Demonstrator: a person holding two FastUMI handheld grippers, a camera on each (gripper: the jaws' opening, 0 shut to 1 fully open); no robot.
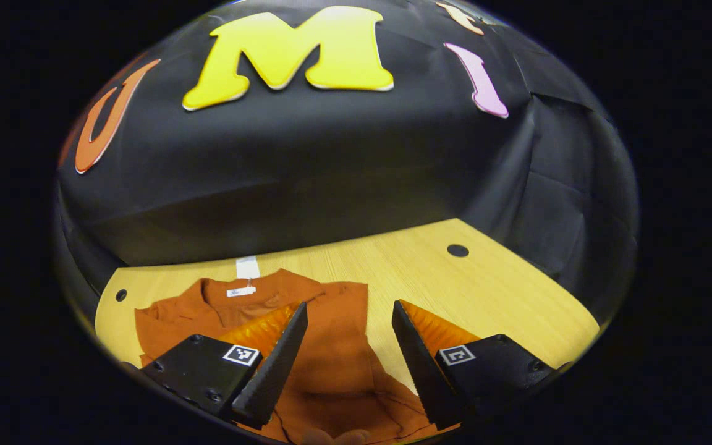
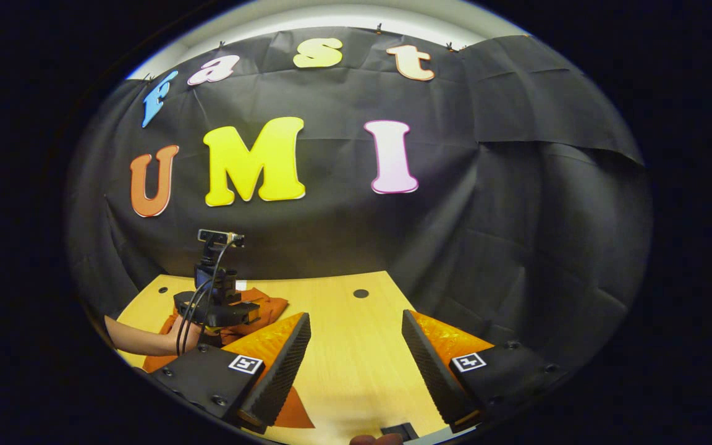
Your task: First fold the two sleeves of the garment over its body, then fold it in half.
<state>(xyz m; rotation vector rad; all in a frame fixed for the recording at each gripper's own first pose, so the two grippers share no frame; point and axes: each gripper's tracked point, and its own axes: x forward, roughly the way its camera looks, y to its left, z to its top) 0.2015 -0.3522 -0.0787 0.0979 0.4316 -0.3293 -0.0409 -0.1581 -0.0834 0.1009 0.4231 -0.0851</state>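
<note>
In the left gripper view we see the garment (image 1: 331,346), a rust-orange shirt, lying flat on the pale wooden table (image 1: 504,290). Its collar (image 1: 238,290) points toward the far edge of the table, where the black cloth wall (image 1: 306,179) comes down, and its long axis runs from that far edge back toward us. A white tag (image 1: 247,267) sticks out past the collar onto the wood, and a second small label (image 1: 241,291) sits just inside the neckline. The cloth looks matte and soft, with shallow creases low on the body; on the right side a fold of fabric, likely a sleeve (image 1: 393,395), lies bunched against the body. The shirt sits toward the left part of the table, and bare wood runs off to the right, with a dark round hole (image 1: 457,250) near the far edge.

Our left gripper (image 1: 350,364) hangs above the shirt's body with its jaws spread wide and nothing between them.

In the right gripper view our right gripper (image 2: 356,377) is likewise released, jaws apart over bare wood. A corner of the shirt (image 2: 297,411) shows just beside its left finger. Farther left we see the other gripper (image 2: 217,309), held by a hand (image 2: 180,337), above the shirt near the table's left edge.
</note>
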